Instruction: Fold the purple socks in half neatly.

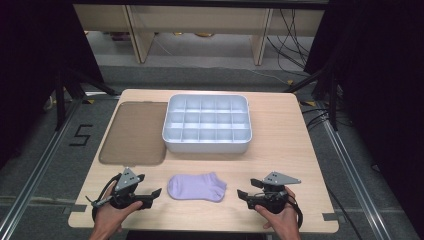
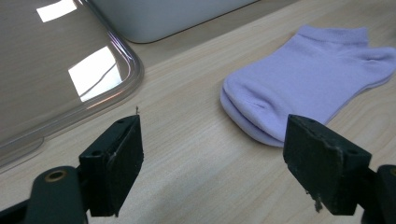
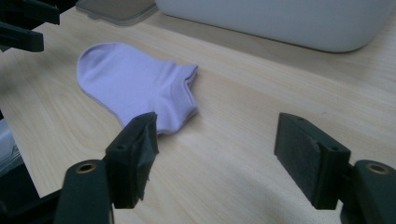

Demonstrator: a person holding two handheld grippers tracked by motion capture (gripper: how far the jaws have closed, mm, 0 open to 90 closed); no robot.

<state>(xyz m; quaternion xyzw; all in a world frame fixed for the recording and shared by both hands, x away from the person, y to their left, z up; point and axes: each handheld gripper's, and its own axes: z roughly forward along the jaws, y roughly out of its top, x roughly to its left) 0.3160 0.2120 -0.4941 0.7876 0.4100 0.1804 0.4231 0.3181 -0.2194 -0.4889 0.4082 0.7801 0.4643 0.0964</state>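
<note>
A lilac ankle sock [image 1: 197, 187] lies flat near the table's front edge, between the two grippers. My left gripper [image 1: 156, 192] rests low on the table to the sock's left, jaws open and empty. In the left gripper view the sock [image 2: 303, 79] lies just ahead and to the right of the gripper [image 2: 212, 154]. My right gripper [image 1: 241, 194] sits to the sock's right, also open and empty. The right gripper view has the sock [image 3: 135, 84] ahead and left of the gripper [image 3: 217, 149], cuff end nearest.
A white tray with several compartments [image 1: 207, 145] stands at the table's middle back. A smoky translucent lid [image 1: 134, 132] lies flat to its left. Bare wood runs along the right side and the front edge. Dark curtains flank the table.
</note>
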